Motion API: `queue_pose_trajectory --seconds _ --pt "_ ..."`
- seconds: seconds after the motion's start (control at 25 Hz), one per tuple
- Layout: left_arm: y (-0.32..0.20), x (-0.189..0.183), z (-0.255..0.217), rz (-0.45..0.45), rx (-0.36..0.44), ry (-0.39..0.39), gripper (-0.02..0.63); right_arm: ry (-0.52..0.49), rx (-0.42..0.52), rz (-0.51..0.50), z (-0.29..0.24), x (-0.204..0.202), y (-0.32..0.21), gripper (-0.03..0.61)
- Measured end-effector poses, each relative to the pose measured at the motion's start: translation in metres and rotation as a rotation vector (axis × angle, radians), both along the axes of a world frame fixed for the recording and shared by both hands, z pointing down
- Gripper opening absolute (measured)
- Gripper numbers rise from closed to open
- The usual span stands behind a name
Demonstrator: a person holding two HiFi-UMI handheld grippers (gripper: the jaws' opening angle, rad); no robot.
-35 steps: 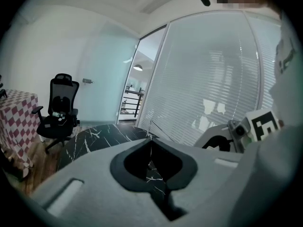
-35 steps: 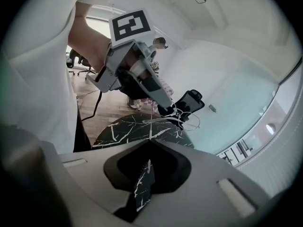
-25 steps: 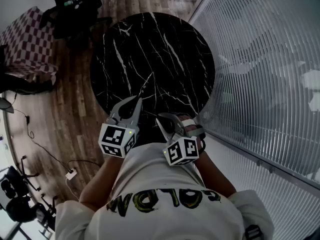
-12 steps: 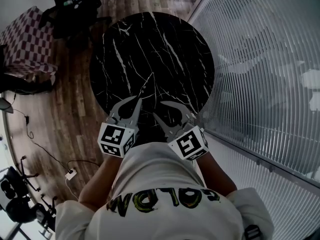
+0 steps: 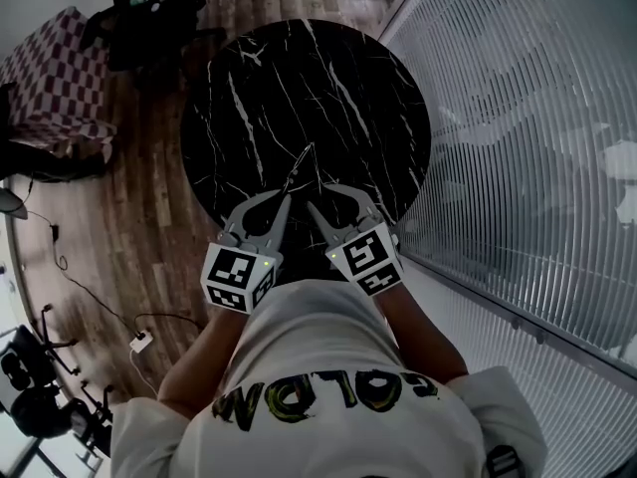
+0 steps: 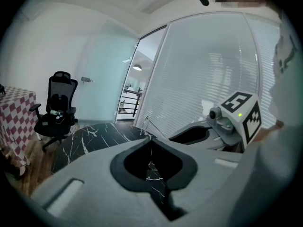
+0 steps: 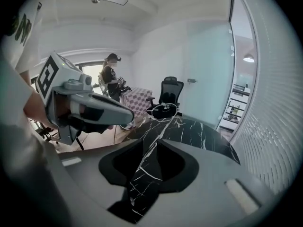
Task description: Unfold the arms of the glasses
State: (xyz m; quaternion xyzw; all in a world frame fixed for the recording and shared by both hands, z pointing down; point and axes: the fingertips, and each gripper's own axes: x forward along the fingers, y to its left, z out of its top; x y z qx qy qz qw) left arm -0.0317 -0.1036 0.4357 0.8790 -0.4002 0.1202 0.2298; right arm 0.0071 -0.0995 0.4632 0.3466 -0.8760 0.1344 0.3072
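Thin wire-framed glasses point(image 5: 299, 163) stick up over the near part of the round black marble table point(image 5: 338, 78). My left gripper point(image 5: 284, 199) is shut on the glasses' near end, and in the left gripper view the wire point(image 6: 144, 123) rises from its closed tips point(image 6: 150, 138). In the right gripper view a lens loop point(image 7: 163, 109) shows just past the left gripper's tip point(image 7: 129, 117). My right gripper point(image 5: 320, 198) sits beside them on the right, its jaws point(image 7: 150, 144) apart and closing. A thin pale line runs through that gap; whether it is the glasses' arm I cannot tell.
A slatted glass wall point(image 5: 528, 137) runs close along the table's right side. A black office chair point(image 5: 149, 13) and a checkered-cloth table point(image 5: 50, 78) stand on the wood floor at left, with cables point(image 5: 109, 317). A person point(image 7: 111, 77) stands far back.
My right gripper has rolled so its jaws lie flat, opened them, and moved up the picture toward the glasses. The left gripper has kept still, shut on the glasses.
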Motion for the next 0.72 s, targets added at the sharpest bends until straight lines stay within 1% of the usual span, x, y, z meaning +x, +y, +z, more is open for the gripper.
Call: queue_pose_trajectory --seconds 0.2,0.4,0.72 --pt "0.001 -0.004 0.005 -0.005 -0.013 -0.004 0.003 0.033 0.003 0.013 0.005 0.013 -0.001 0.07" --pt "0.003 -0.004 0.016 0.014 -0.032 -0.008 0.003 0.074 0.002 0.029 0.016 0.03 -0.003 0.051" --pt "0.009 0.002 0.031 0.053 -0.085 -0.002 0.003 0.226 0.047 0.04 0.028 0.063 -0.01 0.025"
